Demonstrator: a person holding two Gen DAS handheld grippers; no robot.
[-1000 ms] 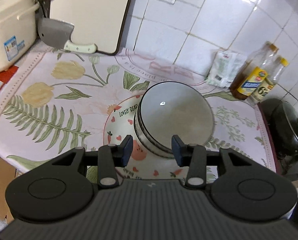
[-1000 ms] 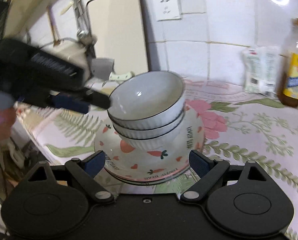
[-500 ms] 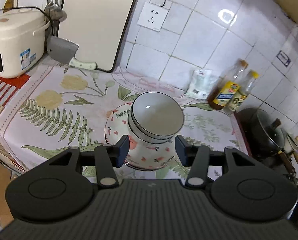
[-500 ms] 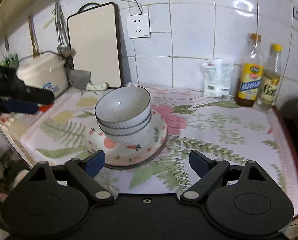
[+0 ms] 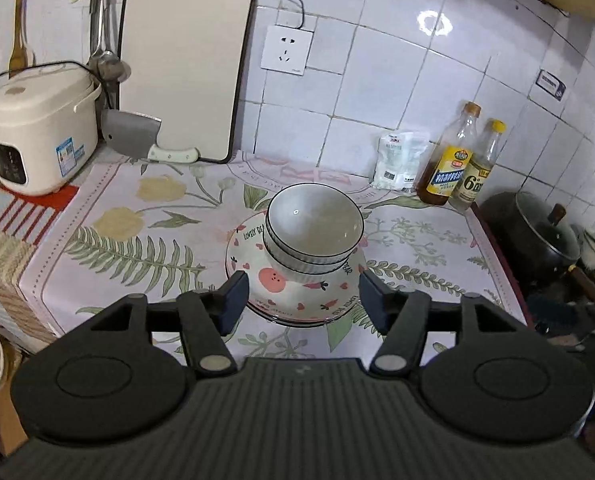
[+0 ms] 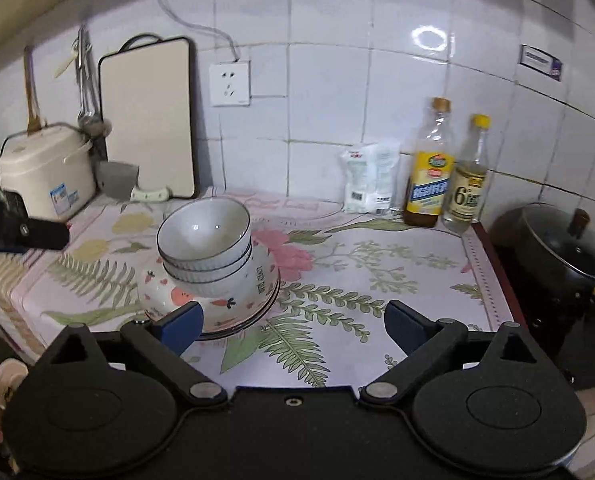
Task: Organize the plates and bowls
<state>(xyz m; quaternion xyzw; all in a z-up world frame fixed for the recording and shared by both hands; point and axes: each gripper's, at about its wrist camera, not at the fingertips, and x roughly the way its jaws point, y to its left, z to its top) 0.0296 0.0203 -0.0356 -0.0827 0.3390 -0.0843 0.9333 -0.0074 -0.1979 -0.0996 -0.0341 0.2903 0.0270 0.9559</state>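
Bowls (image 5: 315, 226) nested on plates (image 5: 297, 300), centre of mat (image 5: 417, 248). Left gripper (image 5: 302, 295) and right gripper (image 6: 293, 326) both opening, nothing between jaws.

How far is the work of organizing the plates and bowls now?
It looks nearly done. The white ribbed bowls with dark rims are nested together and sit on the carrot-patterned plates, one pile on the floral tablecloth. Nothing is in hand: the left gripper and the right gripper are both empty, their jaws opening, away from the pile. No other loose dishes show on the cloth.
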